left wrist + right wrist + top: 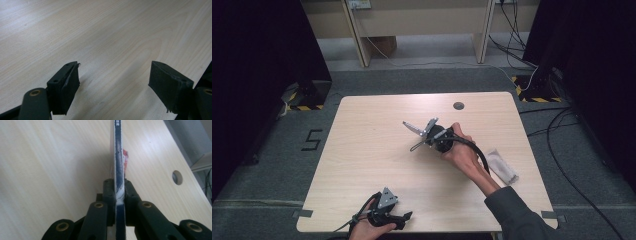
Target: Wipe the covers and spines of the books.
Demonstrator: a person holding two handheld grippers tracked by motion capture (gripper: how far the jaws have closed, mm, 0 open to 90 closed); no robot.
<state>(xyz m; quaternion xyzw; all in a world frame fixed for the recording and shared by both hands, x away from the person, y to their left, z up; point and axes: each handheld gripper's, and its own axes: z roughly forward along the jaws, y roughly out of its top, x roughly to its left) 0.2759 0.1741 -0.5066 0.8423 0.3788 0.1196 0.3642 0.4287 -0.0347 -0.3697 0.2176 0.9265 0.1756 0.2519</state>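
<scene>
The right gripper (119, 187) clamped a thin, flat packet (118, 152), seen edge-on, perhaps a sachet, standing out beyond its jaws. The left gripper (113, 85) gaped empty over the table (105, 32). With so narrow a pinch, the packet could twist and slip free.

The table (362, 150) is pale wood with a fine grain and a dark round hole (458, 105) near its far edge. Both grippers are black: the right gripper (119, 187) pinches a thin card (118, 150), dark blue-edged with white and red; the left gripper (115, 82) has matte black pads.
</scene>
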